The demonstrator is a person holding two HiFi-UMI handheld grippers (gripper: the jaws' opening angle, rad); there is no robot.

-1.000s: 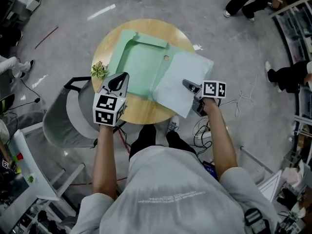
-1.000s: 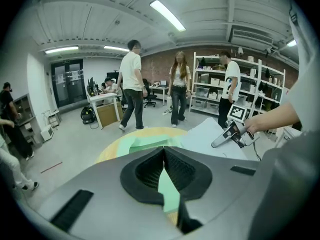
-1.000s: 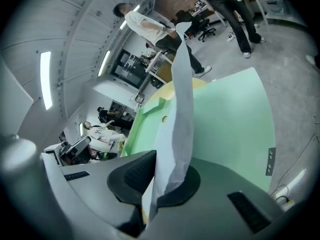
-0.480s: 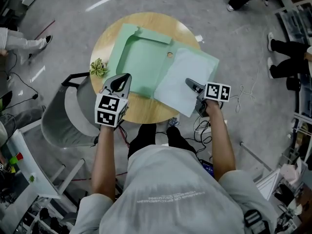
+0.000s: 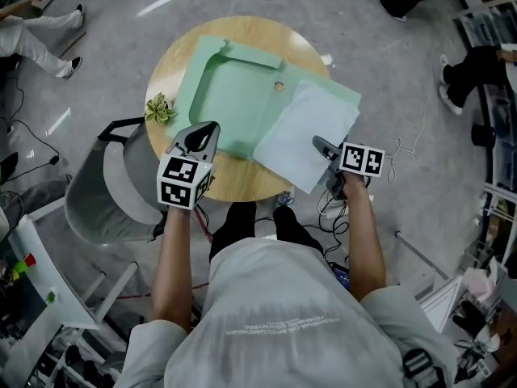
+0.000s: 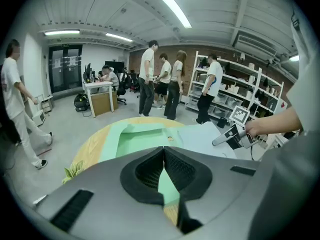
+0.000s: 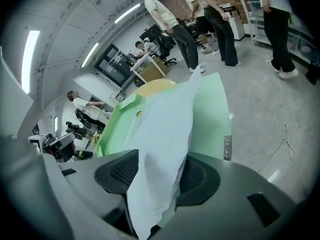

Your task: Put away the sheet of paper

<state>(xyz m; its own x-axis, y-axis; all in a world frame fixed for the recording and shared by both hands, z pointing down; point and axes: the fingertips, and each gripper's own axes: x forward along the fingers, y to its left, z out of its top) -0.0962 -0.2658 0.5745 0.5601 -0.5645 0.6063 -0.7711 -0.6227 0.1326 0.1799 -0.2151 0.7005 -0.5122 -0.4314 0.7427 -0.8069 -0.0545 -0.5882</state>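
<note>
A pale sheet of paper [image 5: 303,132] lies over the right half of an open green folder [image 5: 234,95] on a round wooden table [image 5: 174,59]. My right gripper [image 5: 321,145] is at the sheet's near right edge. Its jaws are opening, and in the right gripper view [image 7: 157,176] the paper [image 7: 165,129] hangs loosely between the pads, which do not press on it. My left gripper [image 5: 207,128] hovers at the folder's front left edge. In the left gripper view [image 6: 163,149] its tips meet with nothing seen between them, and the folder [image 6: 140,139] lies beyond.
A green paper flower [image 5: 160,108] sits at the table's left rim. A grey chair [image 5: 105,192] stands left of the table. Cables [image 5: 404,164] lie on the floor to the right. Several people stand around the room, some beside shelves [image 6: 235,89].
The right gripper's jaws have come apart around the paper's edge. The sheet lies where it was on the folder. The left gripper has kept its place.
</note>
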